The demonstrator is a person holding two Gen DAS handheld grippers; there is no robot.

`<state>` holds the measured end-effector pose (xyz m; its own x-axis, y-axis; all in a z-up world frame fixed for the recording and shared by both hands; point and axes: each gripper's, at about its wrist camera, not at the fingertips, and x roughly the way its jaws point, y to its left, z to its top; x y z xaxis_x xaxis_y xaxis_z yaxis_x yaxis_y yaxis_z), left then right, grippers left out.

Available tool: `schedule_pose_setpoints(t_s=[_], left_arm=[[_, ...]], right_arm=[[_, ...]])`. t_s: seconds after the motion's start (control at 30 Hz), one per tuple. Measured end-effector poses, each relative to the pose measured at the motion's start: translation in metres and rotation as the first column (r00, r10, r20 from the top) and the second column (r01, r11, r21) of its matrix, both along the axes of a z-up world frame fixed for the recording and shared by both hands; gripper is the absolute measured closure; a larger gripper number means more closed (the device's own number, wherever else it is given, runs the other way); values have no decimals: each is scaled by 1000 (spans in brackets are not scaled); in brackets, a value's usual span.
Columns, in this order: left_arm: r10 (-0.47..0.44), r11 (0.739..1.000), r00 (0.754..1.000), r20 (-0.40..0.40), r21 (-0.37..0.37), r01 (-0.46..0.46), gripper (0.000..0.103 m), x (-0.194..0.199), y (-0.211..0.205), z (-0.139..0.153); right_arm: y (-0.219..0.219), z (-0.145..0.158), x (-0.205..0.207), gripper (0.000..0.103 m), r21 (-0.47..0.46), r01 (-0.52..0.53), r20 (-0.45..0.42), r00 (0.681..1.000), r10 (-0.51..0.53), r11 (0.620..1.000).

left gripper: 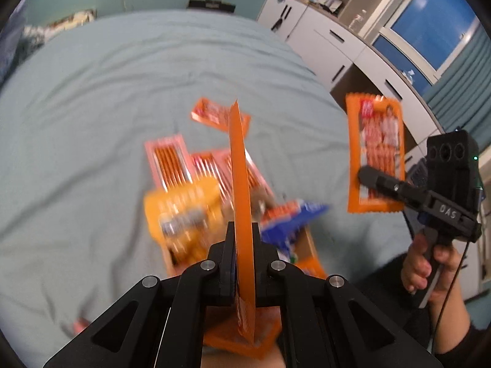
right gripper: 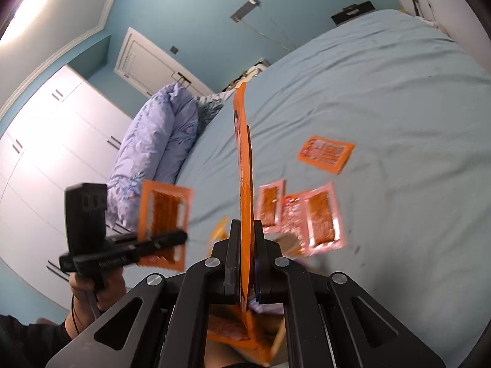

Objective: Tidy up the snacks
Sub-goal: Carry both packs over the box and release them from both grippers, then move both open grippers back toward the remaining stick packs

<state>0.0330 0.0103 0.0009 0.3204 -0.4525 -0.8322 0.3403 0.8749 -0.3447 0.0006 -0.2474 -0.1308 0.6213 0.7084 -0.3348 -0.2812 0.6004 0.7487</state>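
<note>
Pale blue bedsheet (left gripper: 92, 107) fills most of both views, wrinkled and bare toward its far edge at twelve o'clock, with white cabinets (left gripper: 331, 46) running along the bed's side at two o'clock in the left wrist view. Loose snacks lie mid-sheet: one orange packet (right gripper: 326, 154) alone, well apart from a row of pink-edged packets (right gripper: 302, 214) below it. A blurred cardboard box (left gripper: 310, 245) at six o'clock holds a yellow bag (left gripper: 181, 214) and a blue pack (left gripper: 291, 220).

Left gripper (left gripper: 244, 236) is clamped on an orange snack packet (left gripper: 241, 184), seen edge-on and lifted clear of the sheet. Right gripper (right gripper: 244, 236) is pinched tight on a second orange packet (right gripper: 244, 168), also upright and edge-on. Each gripper shows in the other's view, at three and nine o'clock, with open air around both. A folded lilac duvet (right gripper: 159, 141) bounds the bed at ten o'clock.
</note>
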Motion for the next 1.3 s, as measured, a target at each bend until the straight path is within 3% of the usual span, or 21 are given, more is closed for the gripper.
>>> schedule_pose_setpoints(t_s=[0.07,0.13,0.27,0.3,0.33,0.37,0.4,0.67,0.83,0.9,0.93,0.97,1.07,1.17,1.3], left_arm=[[13,1000,1000,-13,16,-13,98,-7,1,-11],[5,995,1000,20,104,-7,98,-11,-5,-18],[32,994,999,-5,106,-32,94,-4,-3,-28],[49,991,999,-12,128,-47,74,-2,-2,-32],[62,986,998,-20,159,-58,41,-1,-2,-36],[81,977,997,-19,199,-75,31,0,-2,-39],[96,969,995,-4,227,-93,27,0,-2,-40],[152,951,986,64,261,-164,27,-1,6,-29],[115,956,992,-42,277,-99,27,8,-2,-50],[109,948,994,-31,303,-95,27,9,-4,-51],[117,946,993,-11,306,-108,27,9,-3,-48],[130,947,991,6,296,-126,27,9,1,-42],[196,946,980,47,256,-201,27,10,20,-29],[258,927,963,76,263,-269,27,15,42,-21],[282,905,953,107,301,-302,27,24,64,-17]], right_arm=[[4,3,-5,99,15,-16,12,1000,15,1000],[5,0,-6,99,23,-31,1,1000,31,999],[12,0,3,99,-7,-47,-32,998,46,999],[9,3,3,99,-10,-60,-35,998,60,998],[8,11,2,99,-18,-80,-37,996,79,997],[17,14,11,99,-26,-105,-43,994,103,994],[25,10,15,99,-46,-136,-58,989,133,990],[65,14,24,99,-151,-306,-93,951,295,940],[83,6,38,97,-218,-330,-150,941,302,919],[80,8,39,77,-240,-299,-170,950,264,923],[78,11,38,56,-240,-286,-166,954,251,928],[74,15,36,46,-223,-266,-145,960,238,938],[54,38,24,33,-141,-192,-7,981,193,971],[27,51,14,24,-59,-73,82,994,78,996],[-1,47,17,23,-43,116,45,992,-115,992]])
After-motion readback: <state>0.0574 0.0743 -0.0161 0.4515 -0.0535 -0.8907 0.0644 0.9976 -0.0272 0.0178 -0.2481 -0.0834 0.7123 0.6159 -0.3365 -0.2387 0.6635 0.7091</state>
